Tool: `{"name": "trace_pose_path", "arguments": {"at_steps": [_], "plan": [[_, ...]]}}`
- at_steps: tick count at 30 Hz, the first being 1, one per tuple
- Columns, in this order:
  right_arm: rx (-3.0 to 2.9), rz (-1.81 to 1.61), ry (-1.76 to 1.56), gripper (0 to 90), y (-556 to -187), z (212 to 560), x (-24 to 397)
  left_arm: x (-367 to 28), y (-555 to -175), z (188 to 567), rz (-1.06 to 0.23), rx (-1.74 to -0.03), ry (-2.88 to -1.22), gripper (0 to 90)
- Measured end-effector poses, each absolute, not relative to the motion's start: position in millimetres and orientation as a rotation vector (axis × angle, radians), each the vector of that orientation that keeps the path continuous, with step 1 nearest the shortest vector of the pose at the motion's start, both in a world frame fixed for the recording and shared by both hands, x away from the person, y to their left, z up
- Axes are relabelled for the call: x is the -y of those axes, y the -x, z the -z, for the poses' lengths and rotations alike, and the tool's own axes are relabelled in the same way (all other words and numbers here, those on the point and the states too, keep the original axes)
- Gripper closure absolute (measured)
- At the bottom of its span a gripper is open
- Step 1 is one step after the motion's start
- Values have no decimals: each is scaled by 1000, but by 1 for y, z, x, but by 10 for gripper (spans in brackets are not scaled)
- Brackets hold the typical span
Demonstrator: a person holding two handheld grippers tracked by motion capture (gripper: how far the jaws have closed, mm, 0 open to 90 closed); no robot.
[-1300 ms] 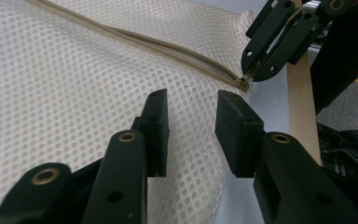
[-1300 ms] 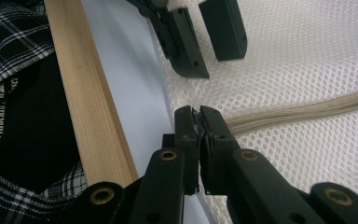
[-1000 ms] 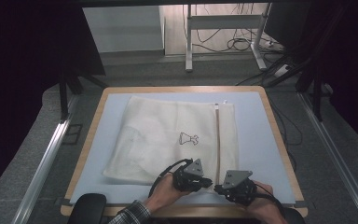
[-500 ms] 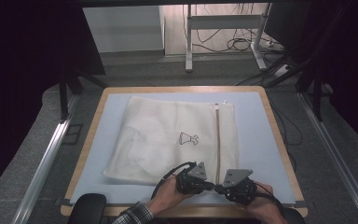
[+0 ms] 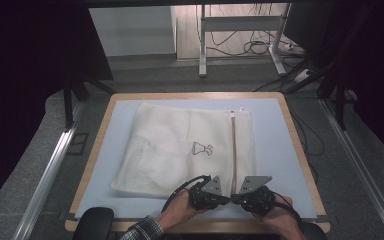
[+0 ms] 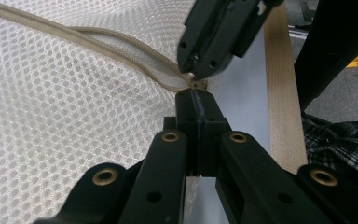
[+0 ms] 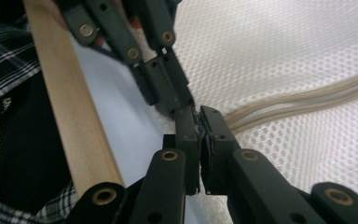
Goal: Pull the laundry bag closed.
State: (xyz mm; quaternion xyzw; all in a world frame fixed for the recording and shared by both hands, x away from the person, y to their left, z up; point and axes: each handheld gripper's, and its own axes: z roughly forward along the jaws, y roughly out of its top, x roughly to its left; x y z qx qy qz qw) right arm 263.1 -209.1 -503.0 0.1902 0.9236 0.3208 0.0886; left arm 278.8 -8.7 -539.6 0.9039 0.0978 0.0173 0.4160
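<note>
The white mesh laundry bag [image 5: 180,150] lay flat on the blue table mat [image 5: 275,150], its zipper [image 5: 233,150] running toward the near edge. The left gripper [image 5: 226,199] was clenched on the mesh just beside the zipper's near end, probably to anchor the fabric. The right gripper [image 5: 234,199], tip to tip with it, was clamped at that zipper end [image 7: 196,113], apparently on the pull, though what it pinched was too small to tell.

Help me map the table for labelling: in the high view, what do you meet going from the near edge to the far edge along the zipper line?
Wooden table edge → left gripper and right gripper, tips together at the zipper's near end → mesh bag with its zipper → bare blue mat → far wooden edge.
</note>
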Motion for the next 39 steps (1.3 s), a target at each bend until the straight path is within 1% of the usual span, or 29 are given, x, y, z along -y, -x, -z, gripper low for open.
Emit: {"name": "trace_pose_path", "arguments": {"at_steps": [14,28,39], "plan": [[-2682,-875,-585,866,-268,502,205,8,-279,539,-43,-217,-2276,900],[-2607,-907,-630,865,-278,495,209,7,-279,539,-34,-213,-2276,900],[-2606,-890,-649,864,-286,498,210,7,-279,540,-34,-211,-2272,900]]}}
